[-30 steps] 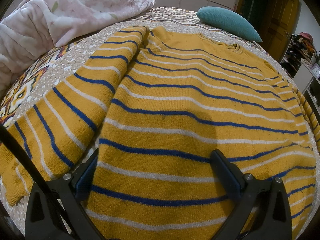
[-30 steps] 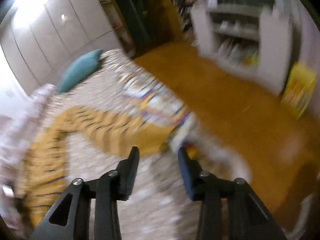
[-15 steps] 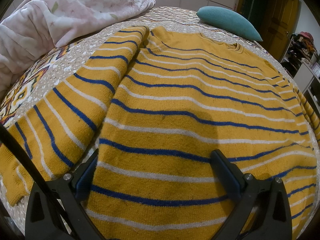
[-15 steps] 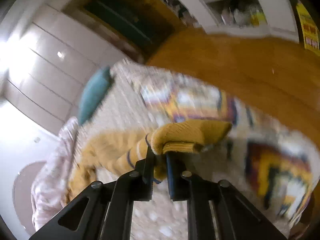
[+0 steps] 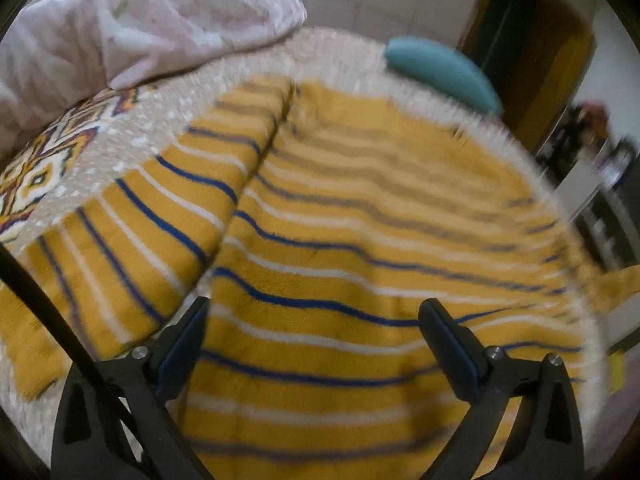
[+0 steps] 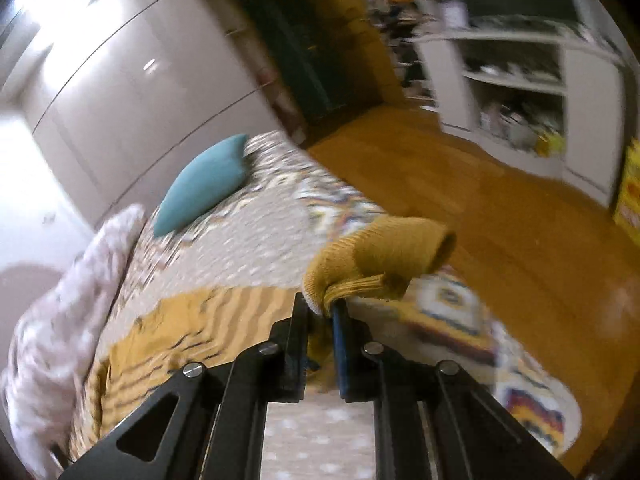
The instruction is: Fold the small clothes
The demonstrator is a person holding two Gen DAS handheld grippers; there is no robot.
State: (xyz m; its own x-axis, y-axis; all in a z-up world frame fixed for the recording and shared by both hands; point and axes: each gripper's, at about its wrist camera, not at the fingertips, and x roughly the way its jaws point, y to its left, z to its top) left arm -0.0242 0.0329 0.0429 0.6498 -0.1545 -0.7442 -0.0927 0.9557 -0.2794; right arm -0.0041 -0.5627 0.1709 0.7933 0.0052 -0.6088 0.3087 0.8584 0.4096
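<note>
A mustard-yellow sweater with blue and white stripes lies flat on the bed, its left sleeve spread out beside the body. My left gripper is open and hovers just over the sweater's lower part. My right gripper is shut on the cuff of the other sleeve and holds it lifted above the bed; the sweater's body lies to its left. The lifted sleeve also shows in the left wrist view at the far right.
The bed has a patterned cover. A pink floral duvet is bunched at the back left. A teal pillow lies beyond the sweater's collar. Wooden floor and white shelves are to the right.
My right gripper closed on the sleeve cuff and has lifted it off the bed. My left gripper has shifted slightly and stays open; its view is now blurred.
</note>
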